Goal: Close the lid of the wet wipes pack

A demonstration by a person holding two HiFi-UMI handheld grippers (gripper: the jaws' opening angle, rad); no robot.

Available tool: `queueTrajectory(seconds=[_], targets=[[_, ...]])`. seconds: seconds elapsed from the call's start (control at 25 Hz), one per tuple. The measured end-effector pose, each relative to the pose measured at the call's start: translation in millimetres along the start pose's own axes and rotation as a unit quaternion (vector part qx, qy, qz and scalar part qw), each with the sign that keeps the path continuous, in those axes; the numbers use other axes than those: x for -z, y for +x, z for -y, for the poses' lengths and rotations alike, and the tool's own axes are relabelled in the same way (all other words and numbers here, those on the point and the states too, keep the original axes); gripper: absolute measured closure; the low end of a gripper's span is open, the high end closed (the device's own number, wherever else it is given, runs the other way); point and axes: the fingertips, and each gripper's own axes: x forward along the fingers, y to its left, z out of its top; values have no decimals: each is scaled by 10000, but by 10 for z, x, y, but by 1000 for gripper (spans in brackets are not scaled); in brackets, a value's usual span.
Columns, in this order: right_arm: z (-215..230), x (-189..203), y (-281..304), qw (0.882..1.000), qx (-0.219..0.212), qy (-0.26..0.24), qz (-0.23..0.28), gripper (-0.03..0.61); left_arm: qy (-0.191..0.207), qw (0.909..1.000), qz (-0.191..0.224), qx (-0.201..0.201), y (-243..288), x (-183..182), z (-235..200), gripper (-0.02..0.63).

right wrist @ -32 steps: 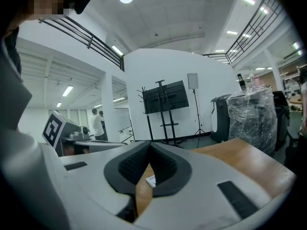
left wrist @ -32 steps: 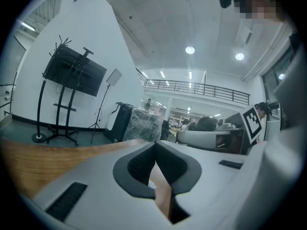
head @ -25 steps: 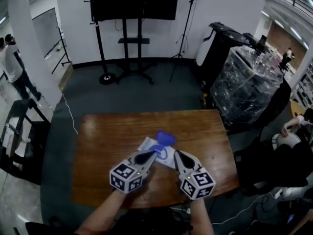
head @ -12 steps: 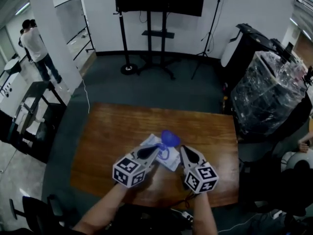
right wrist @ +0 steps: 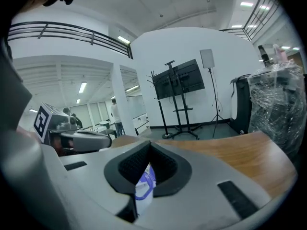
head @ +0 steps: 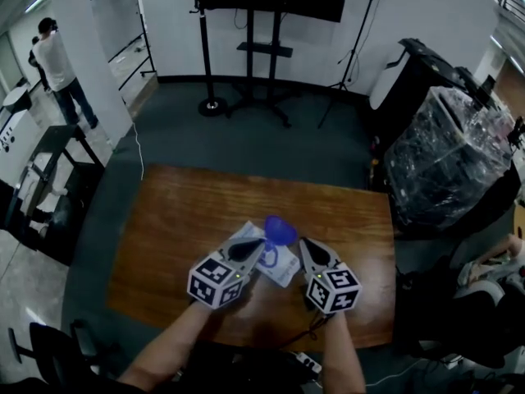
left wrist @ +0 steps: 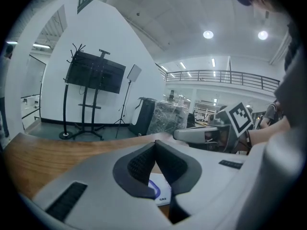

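Observation:
A white wet wipes pack [head: 273, 263] lies on the wooden table [head: 180, 212], with its blue lid [head: 280, 231] standing open at the far end. My left gripper [head: 253, 247] is shut, its tip over the pack's left part. My right gripper [head: 305, 245] is shut too, just right of the pack and near the lid. In the left gripper view the pack [left wrist: 160, 191] shows below the closed jaws, and the right gripper [left wrist: 204, 134] lies across to the right. The right gripper view shows the pack [right wrist: 144, 188] under its jaws and the left gripper [right wrist: 81, 139] at the left.
Beyond the table's far edge stand a TV stand [head: 254, 23] and a tripod. A plastic-wrapped pallet [head: 447, 150] is at the right. A person [head: 59, 68] stands far left beside a black rack [head: 45, 187]. Cables run under the table's near edge.
The head camera has shifted, so the room sits differently in view. Both grippers stay shut at the pack's two sides, and the blue lid still stands open.

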Motion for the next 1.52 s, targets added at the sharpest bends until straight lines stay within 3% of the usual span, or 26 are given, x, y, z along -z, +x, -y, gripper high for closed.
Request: queueTrajectory(seconds=[0.44, 0.72, 0.92, 1.2, 1.52], targets=[[840, 676, 687, 9930, 637, 207, -972, 566, -110, 9993, -353, -53, 49, 244, -124, 612], [1012, 1001, 942, 9883, 368, 208, -1465, 568, -123, 9986, -512, -101, 72, 370, -215, 612], [892, 938, 968, 9906, -111, 280, -1331, 568, -212, 9982, -538, -157, 51, 441, -253, 612], [390, 685, 798, 9902, -716, -50, -1201, 568, -298, 9980, -521, -203, 44, 482, -275, 612], [-108, 856, 746, 9798, -1169, -319, -1590, 568, -428, 9972, -490, -374, -28, 500, -295, 612]])
